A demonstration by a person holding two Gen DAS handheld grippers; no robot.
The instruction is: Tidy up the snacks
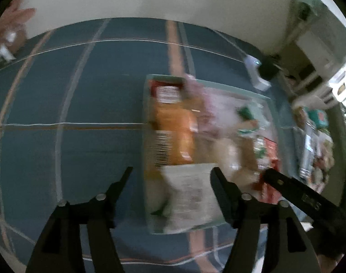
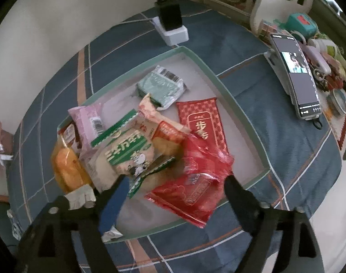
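Your right gripper (image 2: 173, 184) hangs wide open, empty, over the red packet (image 2: 193, 182) in the tray (image 2: 243, 113). Your left gripper (image 1: 171, 175) gapes too, nothing held, above the blurred orange bag (image 1: 175, 134).

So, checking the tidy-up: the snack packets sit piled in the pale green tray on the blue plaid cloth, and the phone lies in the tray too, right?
Not quite: the phone stands outside the tray, propped on the cloth, as the right wrist view shows. The snack packets are piled in the tray.

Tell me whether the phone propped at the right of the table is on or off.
On. The phone leans on its stand with its screen lit: a small bright picture shows in its upper half and a row of white icons near its lower edge.
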